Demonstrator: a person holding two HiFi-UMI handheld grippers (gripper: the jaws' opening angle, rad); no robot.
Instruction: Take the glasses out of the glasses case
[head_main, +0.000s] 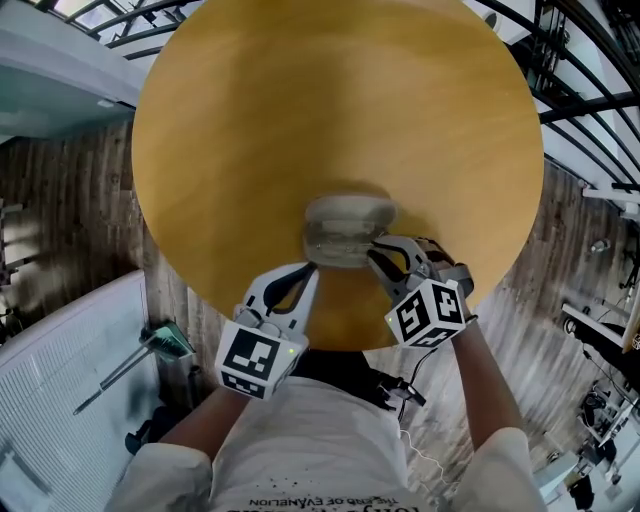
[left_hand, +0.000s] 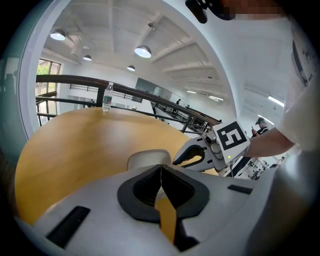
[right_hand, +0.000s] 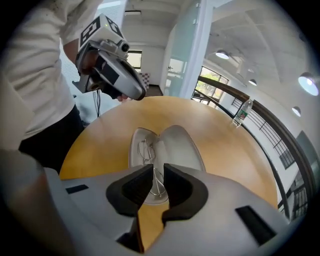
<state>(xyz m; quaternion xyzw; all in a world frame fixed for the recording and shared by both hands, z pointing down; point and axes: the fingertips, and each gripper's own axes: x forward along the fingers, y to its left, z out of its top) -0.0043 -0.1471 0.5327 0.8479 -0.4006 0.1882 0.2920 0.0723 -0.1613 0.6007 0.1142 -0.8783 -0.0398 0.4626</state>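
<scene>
your right gripper (right_hand: 158, 172) has its fingers a narrow slot apart, and the near wire loop of the glasses (right_hand: 145, 151) shows in that slot. whether the fingers touch the wire can't be told. your left gripper (left_hand: 161, 170) has its fingers pressed together on nothing, with the tips just short of the case (left_hand: 147, 159).

the glasses lie in one half of the open case, with the lid half at its 3 o'clock in the right gripper view. the case sits at the 6 o'clock edge of the bench (head_main: 330, 110).

to do this well, close on the metal rim or bridge rather than a lens, squeeze lightly and lift straight up. rest the left tips on the case so it doesn't ride up with them.

only the right gripper view shows the glasses. the head view gives you just a pale case, with the grippers at its 7 and 4 o'clock.
</scene>
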